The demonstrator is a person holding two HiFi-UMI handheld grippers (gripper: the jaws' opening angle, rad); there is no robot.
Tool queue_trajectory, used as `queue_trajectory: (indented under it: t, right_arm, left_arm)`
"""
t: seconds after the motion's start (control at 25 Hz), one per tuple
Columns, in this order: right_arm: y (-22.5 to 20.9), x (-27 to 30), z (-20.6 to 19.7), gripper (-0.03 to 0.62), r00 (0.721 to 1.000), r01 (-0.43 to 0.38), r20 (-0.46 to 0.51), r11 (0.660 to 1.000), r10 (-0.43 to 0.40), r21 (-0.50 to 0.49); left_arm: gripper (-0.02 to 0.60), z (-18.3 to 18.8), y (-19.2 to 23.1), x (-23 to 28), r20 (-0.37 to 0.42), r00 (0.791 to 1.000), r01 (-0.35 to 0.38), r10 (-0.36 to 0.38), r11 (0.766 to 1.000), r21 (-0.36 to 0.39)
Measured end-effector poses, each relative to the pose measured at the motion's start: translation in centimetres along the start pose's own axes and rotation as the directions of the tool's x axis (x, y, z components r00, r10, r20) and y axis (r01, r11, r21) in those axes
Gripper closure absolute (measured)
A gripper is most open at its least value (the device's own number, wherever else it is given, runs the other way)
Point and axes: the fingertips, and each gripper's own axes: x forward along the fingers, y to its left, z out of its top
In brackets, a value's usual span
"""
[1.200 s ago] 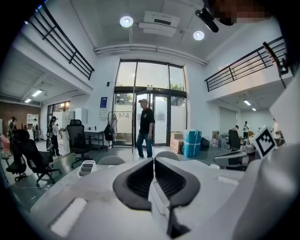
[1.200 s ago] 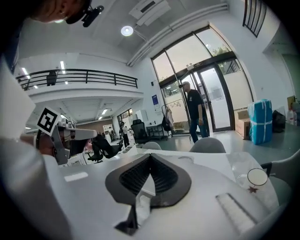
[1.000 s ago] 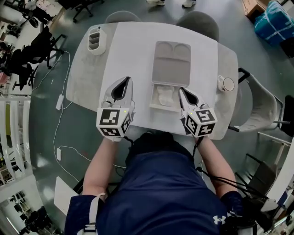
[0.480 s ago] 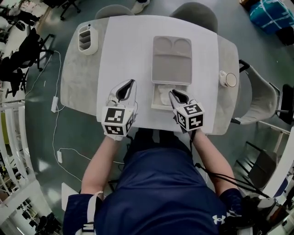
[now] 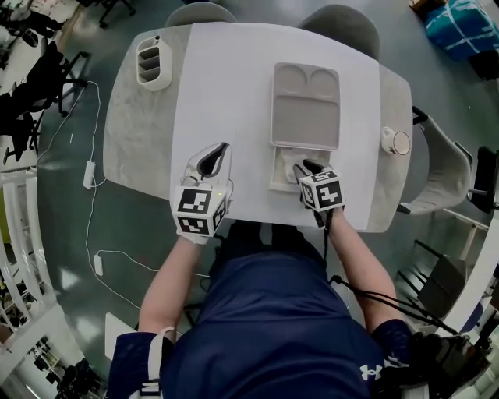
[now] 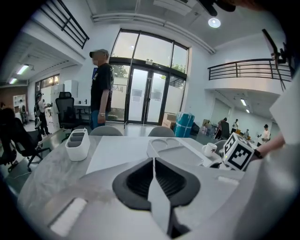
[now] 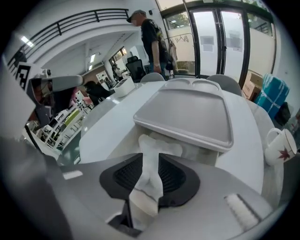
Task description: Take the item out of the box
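Note:
An open pale box [image 5: 277, 181] lies near the table's front edge, its lid [image 5: 306, 107] folded back flat beyond it. A white soft item [image 5: 287, 169] lies inside. My right gripper [image 5: 301, 168] reaches down into the box. Its jaws are opening, and in the right gripper view the white item [image 7: 149, 147] stands between the pads of that gripper [image 7: 151, 164]. My left gripper [image 5: 222, 150] rests over the white mat [image 5: 226, 86] left of the box, apart from it. Its jaws [image 6: 153, 161] meet with nothing between them.
A white compartment organiser [image 5: 151, 61] stands at the table's far left, and a white mug [image 5: 396, 142] at the right edge. Two grey chairs [image 5: 341, 22] are pushed in at the far side. A person [image 6: 101, 89] stands beyond the table.
My right gripper has swung left from beside the box into it, and its jaws have opened around the white item. The left gripper has stayed about where it was.

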Motion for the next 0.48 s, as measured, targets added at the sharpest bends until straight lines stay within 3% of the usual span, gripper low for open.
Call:
queue_trajectory:
  t: [0.16, 0.28, 0.4, 0.48]
  right_arm:
    - [-0.5, 1.4, -0.7, 0.487, 0.997, 0.026, -0.070, 1.000, -0.025, 0.007]
    - [-0.9, 2.0, -0.8, 0.488, 0.992, 0.052, -0.112, 0.998, -0.056, -0.045]
    - [-1.0, 2.0, -0.4, 0.591, 0.991, 0.051, -0.122, 0.994, -0.062, -0.092]
    - [-0.8, 1.9, -0.4, 0.592, 0.992, 0.032, -0.121, 0.996, -0.041, -0.078]
  left_arm:
    - [0.566, -0.3, 1.5, -0.5, 0.002, 1.000, -0.019, 0.019, 1.000, -0.021]
    - [0.566, 0.0, 2.2, -0.8, 0.012, 1.000, -0.028, 0.028, 0.999, -0.024]
    - [0.566, 1.1, 2.7, -1.0, 0.034, 0.999, -0.037, 0.037, 0.999, -0.016]
    - [0.566, 2.1, 2.9, -1.0, 0.050, 0.998, -0.039, 0.039, 0.999, -0.006]
